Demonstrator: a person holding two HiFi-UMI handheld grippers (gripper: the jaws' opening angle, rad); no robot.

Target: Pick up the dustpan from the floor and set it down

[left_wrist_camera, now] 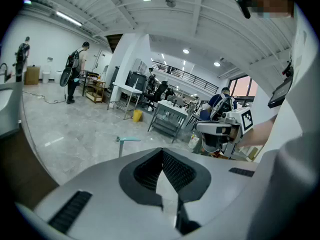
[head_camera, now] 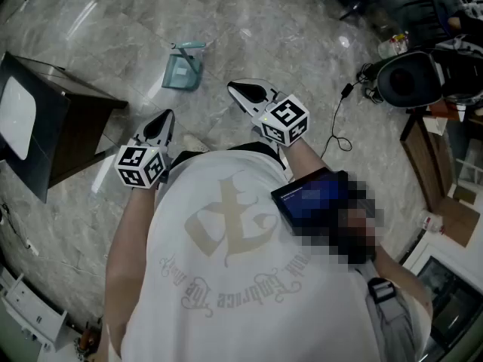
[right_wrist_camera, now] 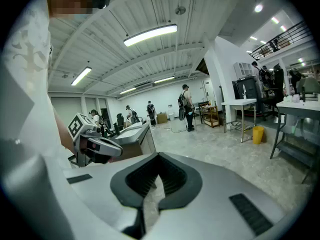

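White T-shirt (head_camera: 249, 277) fills the near part of the head view; it belongs to the person holding both tools out at about waist height. Left tool (head_camera: 164, 119) has its two tips pressed together with nothing between them. Right tool (head_camera: 245, 90) is likewise closed and empty, and it reaches a little farther forward than the left. Both slope gently down toward the floor (head_camera: 249, 21), and neither touches anything.

Just ahead of them, between their two lines and apart from both, the teal dustpan (head_camera: 182, 70) sits on the grey marble floor. Its long axis is the handle, which stands up from the pan; the short grip on top lies crosswise, running left to right as the person faces it. In the left gripper view only that post and grip show, and the pan itself is hidden behind the tool's body. In the right gripper view the dustpan cannot be seen at all. Which way the pan's mouth faces I cannot make out from above.

To the person's left stands a dark cabinet (head_camera: 53, 127), cut off by the picture's edge. To the right a black cable (head_camera: 337, 127) trails over the floor. Far across the hall, a person with a backpack (left_wrist_camera: 75, 76) stands near some metal racks.
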